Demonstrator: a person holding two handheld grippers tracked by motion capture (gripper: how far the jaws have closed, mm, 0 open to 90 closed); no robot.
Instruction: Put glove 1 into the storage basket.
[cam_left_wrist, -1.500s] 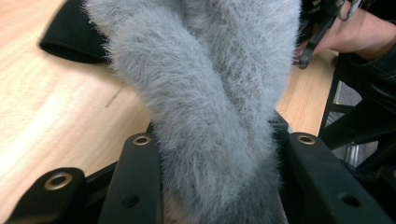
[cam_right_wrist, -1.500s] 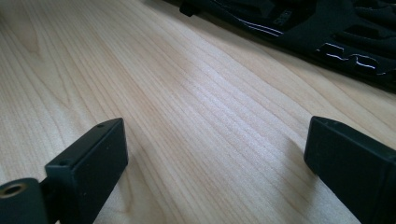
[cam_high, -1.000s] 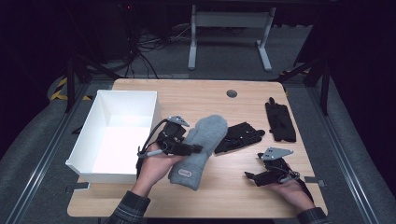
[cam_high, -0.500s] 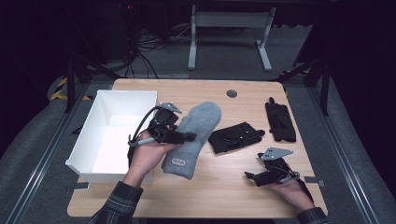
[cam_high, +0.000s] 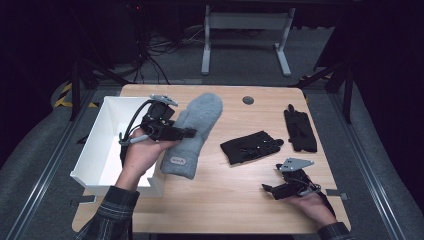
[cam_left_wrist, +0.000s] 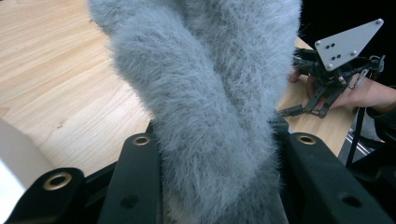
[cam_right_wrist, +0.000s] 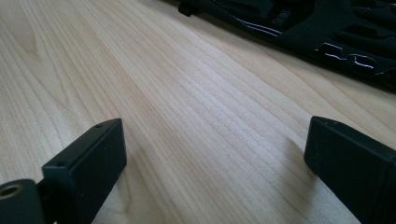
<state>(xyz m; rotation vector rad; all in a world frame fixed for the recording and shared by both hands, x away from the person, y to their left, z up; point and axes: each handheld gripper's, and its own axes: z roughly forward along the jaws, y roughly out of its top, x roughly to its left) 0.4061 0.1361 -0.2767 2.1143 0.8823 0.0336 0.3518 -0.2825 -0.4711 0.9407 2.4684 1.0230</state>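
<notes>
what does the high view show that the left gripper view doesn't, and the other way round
High view alone: the white box at the table's left, two black gloves, one mid-table and one farther right, and the left gripper from outside, clamped on the grey mitten.
Left gripper view alone: a close look at the mitten's fuzzy pile, squeezed between the two black jaws.
Both: the grey mitten, the wooden table, and the right gripper resting in the person's hand, with its grey three-cornered plate.
</notes>
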